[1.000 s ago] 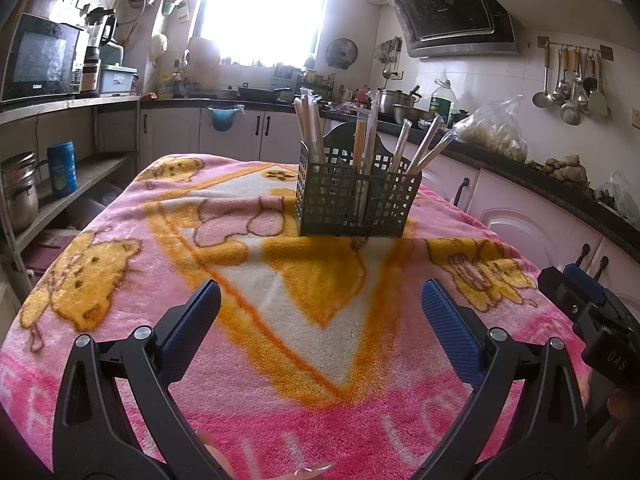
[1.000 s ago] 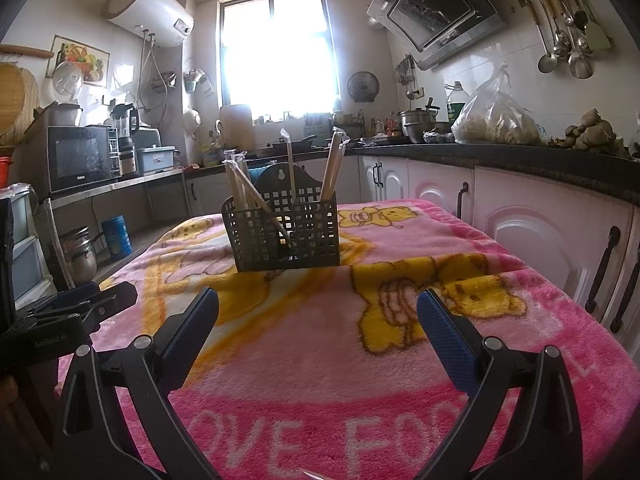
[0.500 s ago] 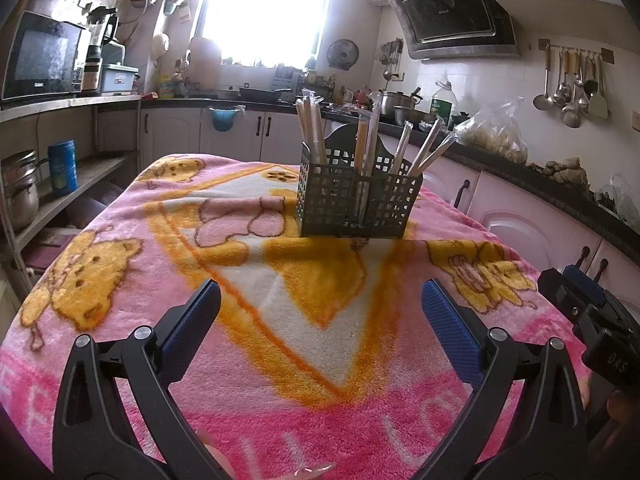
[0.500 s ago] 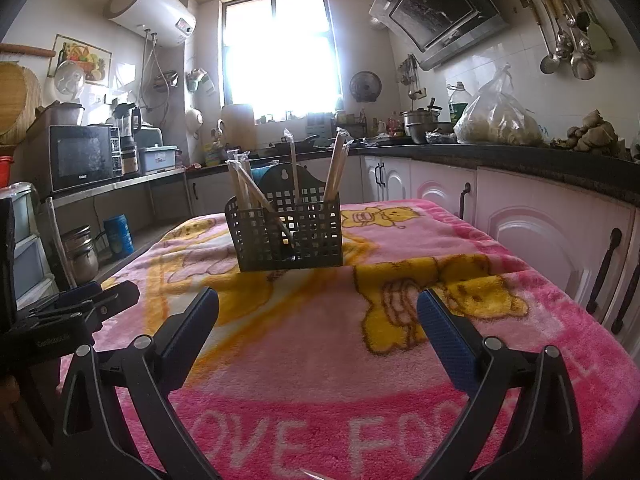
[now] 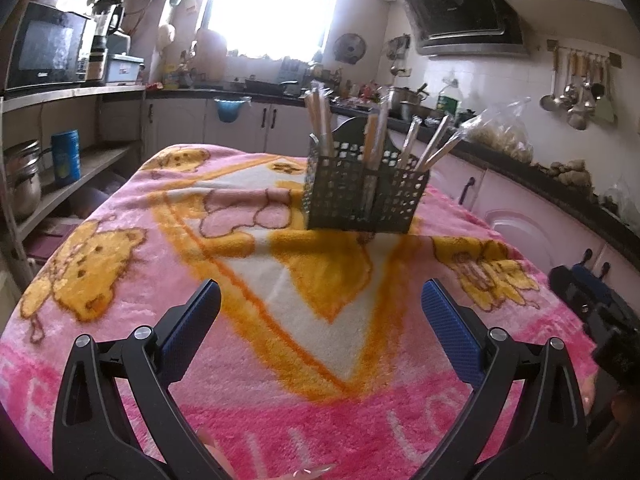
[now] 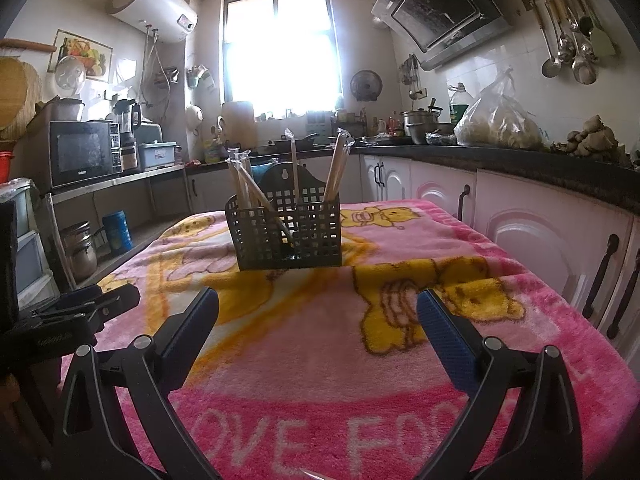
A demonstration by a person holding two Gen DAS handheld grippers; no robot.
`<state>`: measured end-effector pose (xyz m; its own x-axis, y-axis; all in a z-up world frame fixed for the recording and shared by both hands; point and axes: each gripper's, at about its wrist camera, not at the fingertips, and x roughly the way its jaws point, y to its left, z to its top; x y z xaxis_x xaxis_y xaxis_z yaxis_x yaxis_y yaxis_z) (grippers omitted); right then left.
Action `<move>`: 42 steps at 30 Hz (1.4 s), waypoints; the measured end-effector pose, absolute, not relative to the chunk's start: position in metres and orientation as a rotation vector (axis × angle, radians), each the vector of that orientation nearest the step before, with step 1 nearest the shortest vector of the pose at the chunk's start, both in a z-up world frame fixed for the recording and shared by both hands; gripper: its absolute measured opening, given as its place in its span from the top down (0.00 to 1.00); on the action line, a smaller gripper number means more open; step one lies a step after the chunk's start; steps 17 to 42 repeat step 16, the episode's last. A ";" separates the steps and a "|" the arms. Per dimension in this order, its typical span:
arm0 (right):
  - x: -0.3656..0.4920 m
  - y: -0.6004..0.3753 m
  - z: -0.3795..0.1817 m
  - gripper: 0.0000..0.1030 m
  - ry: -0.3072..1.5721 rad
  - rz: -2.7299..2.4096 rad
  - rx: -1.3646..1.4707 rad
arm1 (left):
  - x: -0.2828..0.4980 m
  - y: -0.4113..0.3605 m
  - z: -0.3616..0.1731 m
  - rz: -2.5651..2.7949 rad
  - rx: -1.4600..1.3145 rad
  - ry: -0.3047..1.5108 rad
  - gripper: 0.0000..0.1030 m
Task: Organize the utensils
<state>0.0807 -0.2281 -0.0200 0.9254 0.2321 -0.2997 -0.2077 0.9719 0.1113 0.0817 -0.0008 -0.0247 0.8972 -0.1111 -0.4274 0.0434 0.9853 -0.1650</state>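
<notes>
Standing upright near the far middle of the pink blanket, the dark mesh basket holds wrapped chopsticks that lean in several compartments. Both the left gripper and the right gripper hover low over the near edge, jaws spread wide and empty. To sort well, I would approach one leaning stick from above, pinch it near its top, and lift straight so the light basket does not tip.
</notes>
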 end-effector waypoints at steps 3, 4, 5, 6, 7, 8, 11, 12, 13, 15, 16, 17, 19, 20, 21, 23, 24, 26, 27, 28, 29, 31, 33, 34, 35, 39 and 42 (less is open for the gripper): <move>0.083 -0.233 -0.019 0.06 0.333 0.206 0.093 | 0.086 0.000 -0.028 -0.069 -0.160 0.498 0.11; 0.085 -0.236 -0.018 0.06 0.340 0.198 0.100 | 0.088 0.001 -0.029 -0.068 -0.169 0.523 0.11; 0.087 -0.239 -0.018 0.06 0.351 0.187 0.114 | 0.090 0.002 -0.029 -0.071 -0.177 0.541 0.11; 0.090 -0.245 -0.018 0.06 0.361 0.170 0.131 | 0.091 0.006 -0.029 -0.072 -0.183 0.548 0.11; 0.095 -0.251 -0.019 0.06 0.373 0.145 0.142 | 0.094 0.011 -0.027 -0.068 -0.193 0.553 0.11; 0.100 -0.257 -0.019 0.06 0.390 0.112 0.139 | 0.097 0.016 -0.025 -0.060 -0.198 0.560 0.11; 0.135 -0.287 -0.025 0.06 0.506 -0.056 0.098 | 0.130 0.052 -0.018 0.055 -0.174 0.637 0.11; 0.152 -0.304 -0.030 0.06 0.574 -0.108 0.107 | 0.140 0.063 -0.016 0.089 -0.161 0.648 0.11; 0.164 -0.317 -0.034 0.06 0.620 -0.146 0.118 | 0.154 0.078 -0.015 0.129 -0.138 0.658 0.11; 0.195 -0.351 -0.046 0.06 0.713 -0.250 0.129 | 0.192 0.107 -0.019 0.195 -0.085 0.731 0.11; 0.204 -0.361 -0.049 0.06 0.728 -0.297 0.121 | 0.209 0.119 -0.023 0.207 -0.074 0.763 0.11; 0.204 -0.361 -0.049 0.06 0.728 -0.297 0.121 | 0.209 0.119 -0.023 0.207 -0.074 0.763 0.11; 0.204 -0.361 -0.049 0.06 0.728 -0.297 0.121 | 0.209 0.119 -0.023 0.207 -0.074 0.763 0.11; 0.204 -0.361 -0.049 0.06 0.728 -0.297 0.121 | 0.209 0.119 -0.023 0.207 -0.074 0.763 0.11; 0.204 -0.361 -0.049 0.06 0.728 -0.297 0.121 | 0.209 0.119 -0.023 0.207 -0.074 0.763 0.11; 0.204 -0.361 -0.049 0.06 0.728 -0.297 0.121 | 0.209 0.119 -0.023 0.207 -0.074 0.763 0.11; 0.204 -0.361 -0.049 0.06 0.728 -0.297 0.121 | 0.209 0.119 -0.023 0.207 -0.074 0.763 0.11; 0.204 -0.361 -0.049 0.06 0.728 -0.297 0.121 | 0.209 0.119 -0.023 0.207 -0.074 0.763 0.11; 0.204 -0.361 -0.049 0.06 0.728 -0.297 0.121 | 0.209 0.119 -0.023 0.207 -0.074 0.763 0.11; 0.204 -0.361 -0.049 0.06 0.728 -0.297 0.121 | 0.209 0.119 -0.023 0.207 -0.074 0.763 0.11; 0.204 -0.361 -0.049 0.06 0.728 -0.297 0.121 | 0.209 0.119 -0.023 0.207 -0.074 0.763 0.11; 0.204 -0.361 -0.049 0.06 0.728 -0.297 0.121 | 0.209 0.119 -0.023 0.207 -0.074 0.763 0.11; 0.204 -0.361 -0.049 0.06 0.728 -0.297 0.121 | 0.209 0.119 -0.023 0.207 -0.074 0.763 0.11; 0.204 -0.361 -0.049 0.06 0.728 -0.297 0.121 | 0.209 0.119 -0.023 0.207 -0.074 0.763 0.11; 0.204 -0.361 -0.049 0.06 0.728 -0.297 0.121 | 0.209 0.119 -0.023 0.207 -0.074 0.763 0.11; 0.204 -0.361 -0.049 0.06 0.728 -0.297 0.121 | 0.209 0.119 -0.023 0.207 -0.074 0.763 0.11; 0.204 -0.361 -0.049 0.06 0.728 -0.297 0.121 | 0.209 0.119 -0.023 0.207 -0.074 0.763 0.11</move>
